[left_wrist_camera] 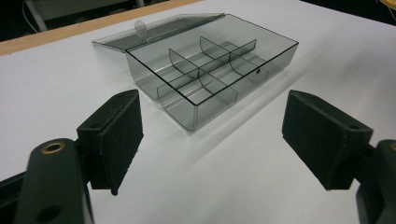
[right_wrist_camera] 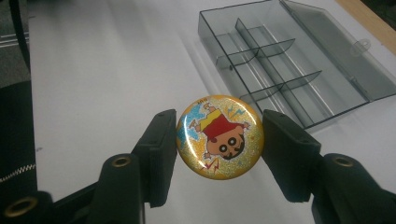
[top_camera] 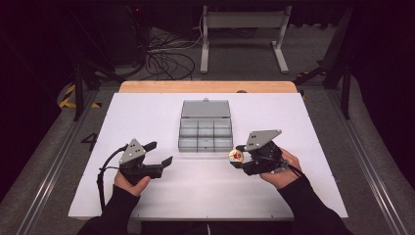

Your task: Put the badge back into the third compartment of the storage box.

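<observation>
Jaws on the right gripper [right_wrist_camera: 219, 140] are clamped across a round badge [right_wrist_camera: 220, 136], one pad on each side of its rim, and it hangs clear of the white table [top_camera: 147, 112], just off the near right corner of the compartment box [top_camera: 205, 131]. Look at that badge: glossy gold glitter face with a cartoon figure on it, thin and stiff, surely light. That shiny dome looks slippery, so the rim is the place to take it, edge to edge as it is now, rather than flat on the face. A loose squeeze and it could twist or pop out, I'd say.

Moving outward, the box sits mid-table, clear smoky plastic, its lid [top_camera: 205, 108] folded back flat on the far side, dividers splitting it into small cells, all of them empty from what I can see. Thin walls, likely to slide if nudged.

Over on the other side, the left gripper [top_camera: 159, 154] hovers with jaws spread wide, nothing between them, pointed toward the box from the near left.
</observation>
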